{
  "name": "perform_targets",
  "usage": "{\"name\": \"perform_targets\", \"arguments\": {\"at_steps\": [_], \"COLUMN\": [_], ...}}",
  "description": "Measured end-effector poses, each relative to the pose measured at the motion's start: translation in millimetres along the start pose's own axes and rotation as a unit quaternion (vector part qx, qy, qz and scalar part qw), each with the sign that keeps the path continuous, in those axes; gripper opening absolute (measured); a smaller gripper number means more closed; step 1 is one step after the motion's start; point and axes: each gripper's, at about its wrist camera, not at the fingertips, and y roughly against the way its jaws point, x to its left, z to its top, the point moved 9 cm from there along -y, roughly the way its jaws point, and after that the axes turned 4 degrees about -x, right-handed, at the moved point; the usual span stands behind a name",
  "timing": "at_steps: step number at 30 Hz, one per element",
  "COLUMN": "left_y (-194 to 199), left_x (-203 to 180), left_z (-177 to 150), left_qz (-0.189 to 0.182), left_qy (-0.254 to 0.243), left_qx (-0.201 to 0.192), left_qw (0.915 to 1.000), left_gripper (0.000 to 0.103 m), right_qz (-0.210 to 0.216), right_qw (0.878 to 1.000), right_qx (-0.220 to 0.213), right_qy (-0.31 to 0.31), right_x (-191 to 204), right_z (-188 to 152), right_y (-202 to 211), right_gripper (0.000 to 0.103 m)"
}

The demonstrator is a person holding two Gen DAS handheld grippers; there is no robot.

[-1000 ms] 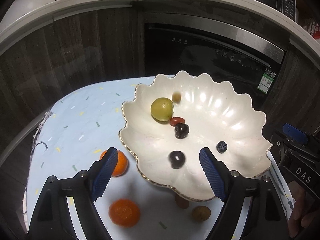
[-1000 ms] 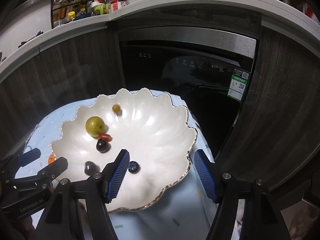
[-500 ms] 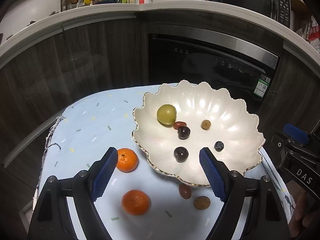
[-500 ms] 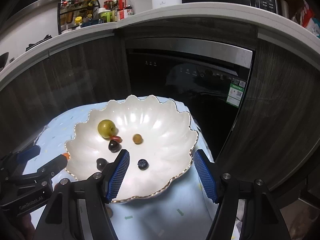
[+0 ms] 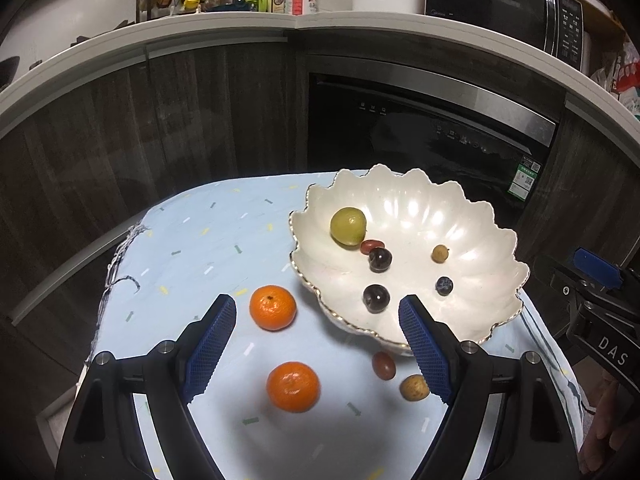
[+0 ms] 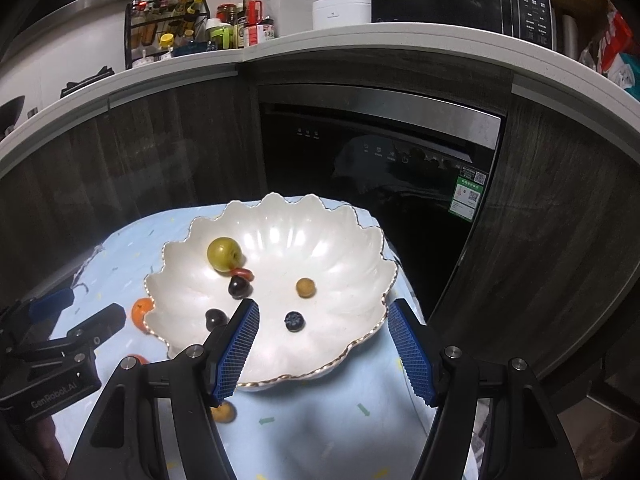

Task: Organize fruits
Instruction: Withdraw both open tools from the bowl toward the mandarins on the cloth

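A: The scalloped white bowl (image 5: 472,216) sits on the blue cloth (image 5: 192,248), holding the green fruit (image 5: 348,226). Two mandarins (image 5: 273,307) lie outside.

B: They look soft and light; I'd grip across the middle, gently.

A: Left gripper (image 5: 316,344) and right gripper (image 6: 322,346)?

B: Both agape, empty.

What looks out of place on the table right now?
Four fruits lie loose on the cloth beside the bowl rather than in it: two oranges, a small red fruit and a small tan one. Nothing is spilled or damaged.
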Motion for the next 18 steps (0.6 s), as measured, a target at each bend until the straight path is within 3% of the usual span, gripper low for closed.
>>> {"name": "perform_targets", "arguments": {"at_steps": [18], "left_y": [15.3], "left_x": [29.7], "left_z": [-26.3], "left_qz": [0.012], "left_qy": [0.008], "left_qx": [0.007], "left_qw": [0.9999], "left_gripper": [0.084], "right_qz": [0.022], "right_qw": [0.999], "right_qx": [-0.001], "right_qy": [0.026], "right_x": [38.9], "right_z": [-17.6], "right_y": [13.2], "right_gripper": [0.068]}}
